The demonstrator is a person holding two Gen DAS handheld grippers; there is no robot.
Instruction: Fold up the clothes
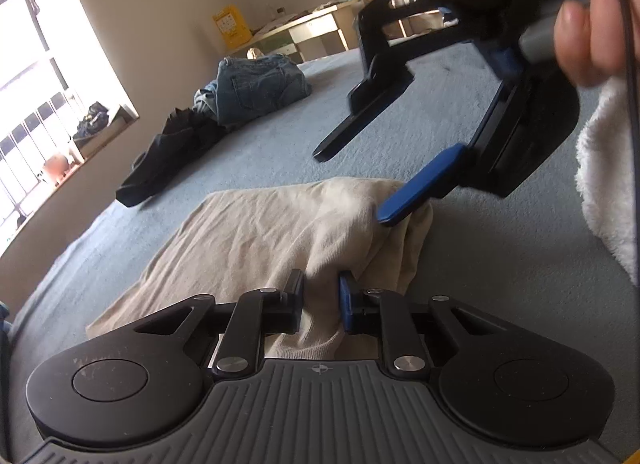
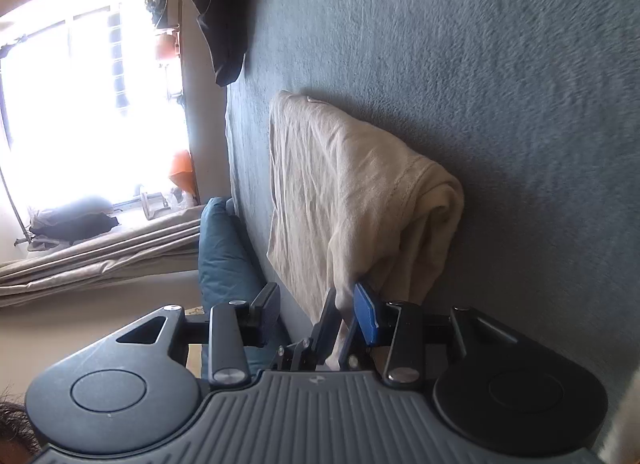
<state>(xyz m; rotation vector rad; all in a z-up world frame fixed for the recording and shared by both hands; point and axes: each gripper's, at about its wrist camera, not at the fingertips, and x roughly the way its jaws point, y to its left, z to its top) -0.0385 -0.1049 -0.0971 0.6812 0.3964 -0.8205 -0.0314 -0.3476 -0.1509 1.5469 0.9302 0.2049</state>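
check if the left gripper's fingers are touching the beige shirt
Touching. The left wrist view shows the left gripper fingers pinching a fold of the beige shirt.

I'm looking into a bedroom at home: a wide bed under a grey-blue blanket (image 1: 460, 264), folded jeans (image 1: 260, 84) and dark clothes (image 1: 168, 156) on it, a bright window (image 2: 92, 104), and a desk (image 1: 316, 24) against the far wall.

One beige garment (image 1: 256, 232), one jeans (image 1: 260, 84), two tongs (image 1: 322, 300)

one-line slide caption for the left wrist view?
Left gripper pinches a fold of the beige garment on the blue-grey blanket while the open right gripper hovers at its raised edge.
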